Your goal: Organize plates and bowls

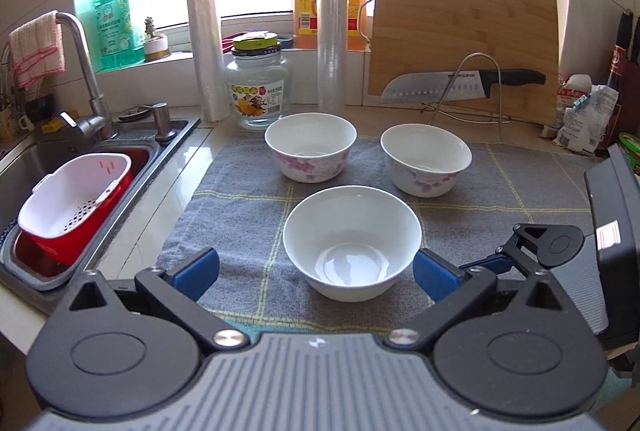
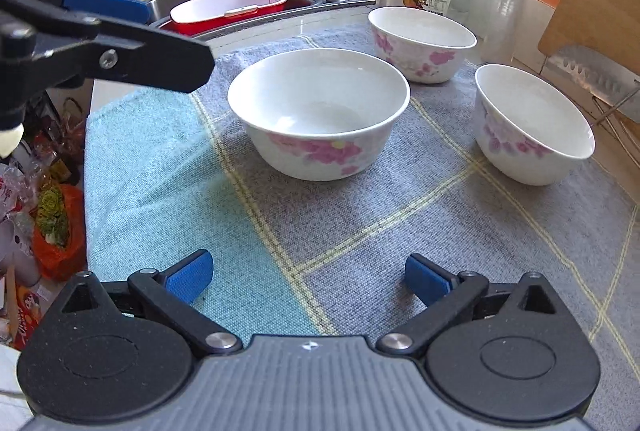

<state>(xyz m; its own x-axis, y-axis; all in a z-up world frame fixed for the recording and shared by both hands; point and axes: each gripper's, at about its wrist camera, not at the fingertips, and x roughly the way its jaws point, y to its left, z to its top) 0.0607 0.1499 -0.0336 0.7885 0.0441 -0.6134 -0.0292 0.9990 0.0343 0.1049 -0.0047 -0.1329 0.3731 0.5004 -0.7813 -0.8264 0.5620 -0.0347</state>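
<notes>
Two handheld claws, both low and level, pointing forward. The left claw (image 1: 316,271) has its blue-padded fingers spread wide apart, gripping nothing. The right claw (image 2: 308,281), just to its right, is likewise spread wide and empty.

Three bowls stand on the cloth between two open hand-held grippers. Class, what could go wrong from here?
1. The left hand-held gripper, open, straddles the near bowl; smooth, curved walls might slip from the pads.
2. The right bowl looks tilted, so a nudge could tip it.
3. The knife and glass jar stand close behind the bowls; a wide swing may hit them.
</notes>
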